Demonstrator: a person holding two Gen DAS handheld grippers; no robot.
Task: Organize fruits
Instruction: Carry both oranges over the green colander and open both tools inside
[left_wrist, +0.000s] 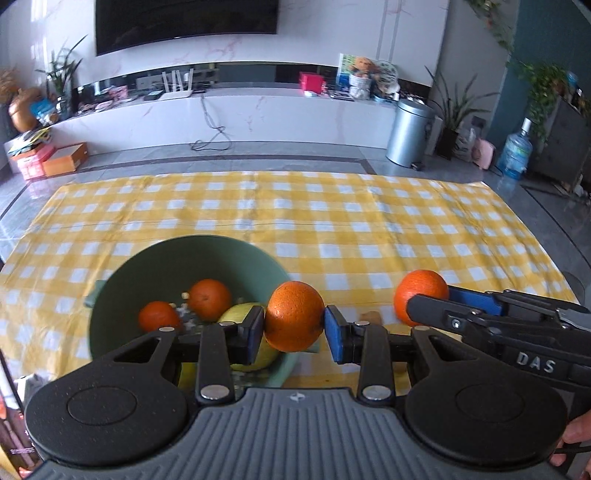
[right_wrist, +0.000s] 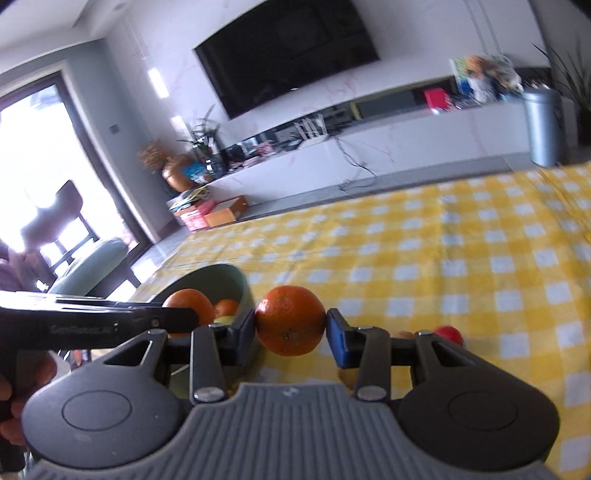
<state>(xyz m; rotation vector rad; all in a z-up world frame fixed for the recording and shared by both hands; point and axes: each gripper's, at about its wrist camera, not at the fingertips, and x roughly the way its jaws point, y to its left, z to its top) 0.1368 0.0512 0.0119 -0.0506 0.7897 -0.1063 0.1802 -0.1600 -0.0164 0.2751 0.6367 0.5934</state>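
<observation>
The left gripper (left_wrist: 294, 325) grasps an orange (left_wrist: 294, 316) between its fingers, raised beside the green bowl (left_wrist: 122, 280) on the checked worktop (left_wrist: 369, 229). The right gripper (right_wrist: 290, 326) clamps a second orange (right_wrist: 290, 320) just to its right. The bowl holds two small oranges (left_wrist: 208, 298) and a yellow-green fruit (left_wrist: 240, 314).

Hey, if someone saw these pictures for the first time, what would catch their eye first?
Probably the two oranges, each clamped between blue pads: one in the left gripper beside the green bowl, one in the right gripper further right. Next, the bowl, already holding smaller oranges and yellow-green fruit, on the yellow checked tablecloth.
</observation>
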